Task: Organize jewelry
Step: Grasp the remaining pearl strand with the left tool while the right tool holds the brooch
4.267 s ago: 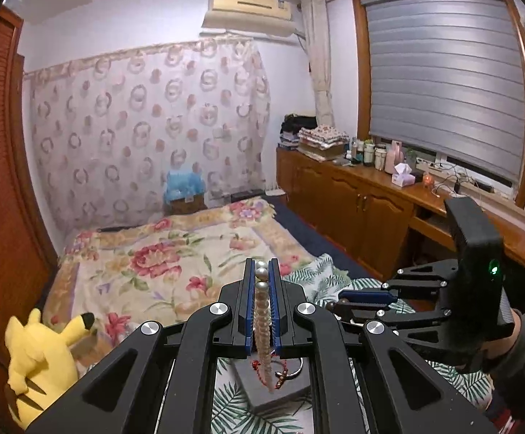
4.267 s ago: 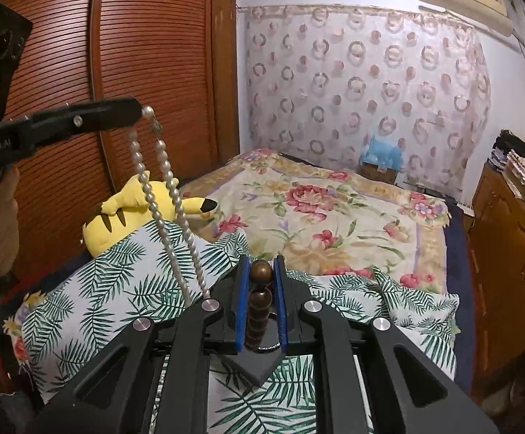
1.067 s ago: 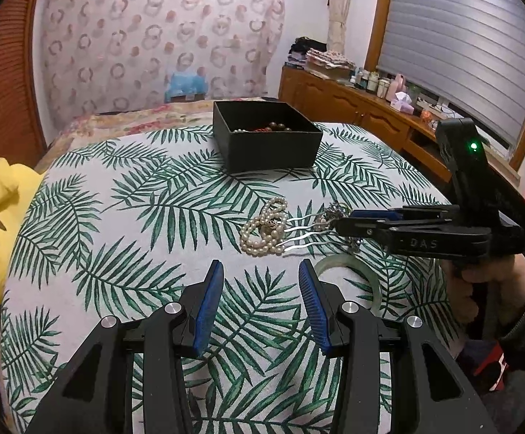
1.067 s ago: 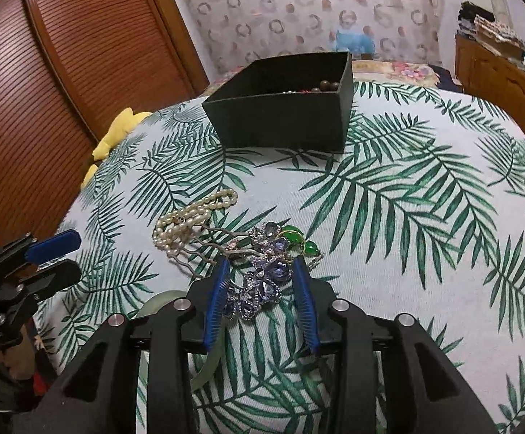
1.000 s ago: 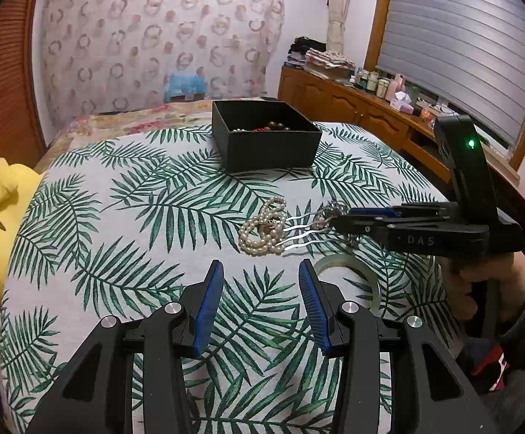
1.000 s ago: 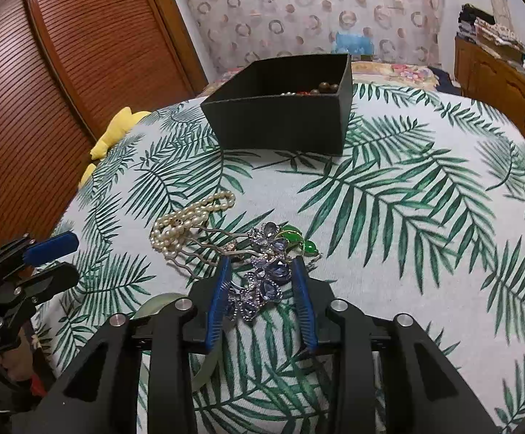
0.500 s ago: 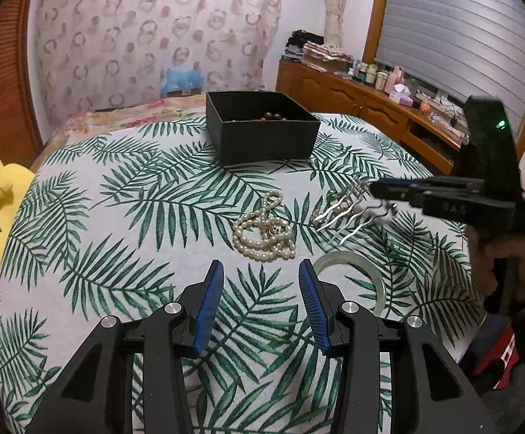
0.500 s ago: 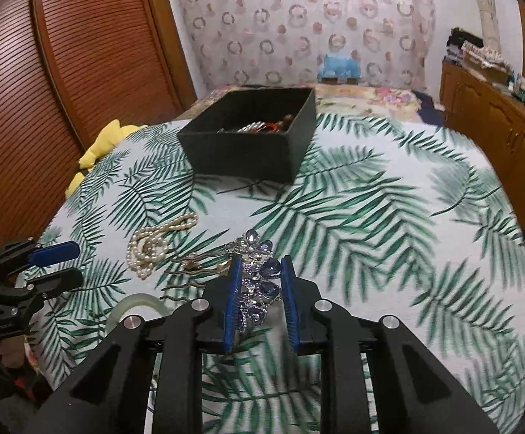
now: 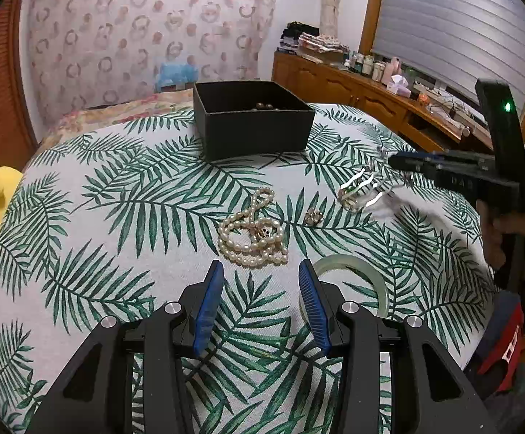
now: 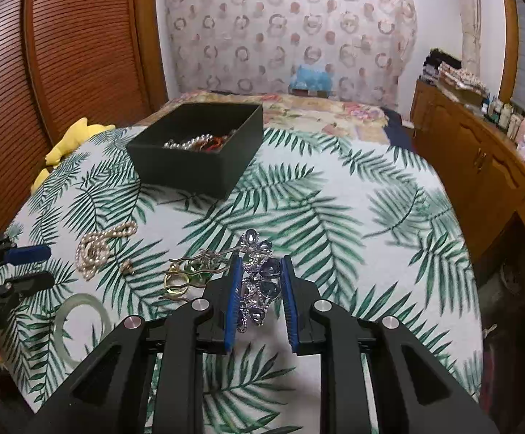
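Evidently the right gripper [image 10: 258, 291] has its jaws clamped on the jewelled hair comb [image 10: 257, 282], lifted clear so it can travel to the black box [image 10: 197, 148]. Meanwhile the left gripper [image 9: 260, 303] hovers with jaws half-open and empty, just short of the pearl necklace [image 9: 251, 235] on the leaf-print worktop [image 9: 135, 217], probably its next pick.

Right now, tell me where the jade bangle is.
The jade bangle lies flat on the palm-print cloth, just right of the left tool, near the pearl necklace.

Both our wrist views look forward and down from close above the palm-print table [image 9: 125, 195], sharing the black box [image 9: 251, 133] at twelve o'clock and pearl necklace [image 10: 96, 249].
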`<state>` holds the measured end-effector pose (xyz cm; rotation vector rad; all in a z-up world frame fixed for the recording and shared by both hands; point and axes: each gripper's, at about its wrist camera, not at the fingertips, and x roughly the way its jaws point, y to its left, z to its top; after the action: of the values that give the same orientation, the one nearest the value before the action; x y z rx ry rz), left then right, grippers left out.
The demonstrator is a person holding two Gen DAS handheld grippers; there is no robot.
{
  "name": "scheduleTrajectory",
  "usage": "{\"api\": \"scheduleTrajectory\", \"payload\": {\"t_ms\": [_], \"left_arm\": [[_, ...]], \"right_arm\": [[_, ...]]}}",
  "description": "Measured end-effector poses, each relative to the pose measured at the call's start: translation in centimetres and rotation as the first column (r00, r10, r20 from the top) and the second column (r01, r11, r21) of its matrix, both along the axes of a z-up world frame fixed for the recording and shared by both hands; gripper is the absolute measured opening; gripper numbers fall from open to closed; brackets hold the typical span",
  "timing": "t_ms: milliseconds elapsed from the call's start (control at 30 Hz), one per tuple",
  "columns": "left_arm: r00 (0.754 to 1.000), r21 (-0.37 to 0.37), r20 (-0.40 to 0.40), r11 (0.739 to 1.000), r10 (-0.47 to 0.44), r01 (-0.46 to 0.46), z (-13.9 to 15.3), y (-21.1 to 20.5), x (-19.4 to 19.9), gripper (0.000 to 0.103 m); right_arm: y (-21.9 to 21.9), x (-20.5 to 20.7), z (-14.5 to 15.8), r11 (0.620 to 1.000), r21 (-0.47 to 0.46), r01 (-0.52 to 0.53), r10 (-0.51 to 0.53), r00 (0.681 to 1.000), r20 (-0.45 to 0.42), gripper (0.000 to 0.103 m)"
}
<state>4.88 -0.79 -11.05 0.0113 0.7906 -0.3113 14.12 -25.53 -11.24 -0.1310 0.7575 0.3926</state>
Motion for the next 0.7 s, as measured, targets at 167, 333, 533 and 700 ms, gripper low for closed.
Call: {"api": "scheduleTrajectory", "payload": {"t_ms": [167,333,533,700], "left_arm": [[1.0,-0.004,0.001,1.0,0.006,-0.006,0.1,0.2,0.0,0.041],[1.0,-0.005,0.004,1.0,0.005,-0.005,0.1,0.2,0.0,0.041],[1.0,-0.004,-0.002,1.0,0.005,-0.005,0.0,0.2,0.3,0.041],[1.0,0.004,-0.014,1.0,-0.002,0.002,-0.3,0.1,1.4,0.041]], "right_arm": [[0.9,0.0,1.9,0.996,-0.086,-0.021,0.027,0.997,0.07,0.023],[1.1,0.1,4.0,0.99,-0.142,-0.019,0.036,0.992,0.122,0.023],[0.5,0.2,4.8,0.99,-0.141,0.0,0.019,0.991,0.135,0.023],[0.3,0.3,4.1,0.992,-0.124,0.004,0.011,0.993,0.115,0.023]]}}
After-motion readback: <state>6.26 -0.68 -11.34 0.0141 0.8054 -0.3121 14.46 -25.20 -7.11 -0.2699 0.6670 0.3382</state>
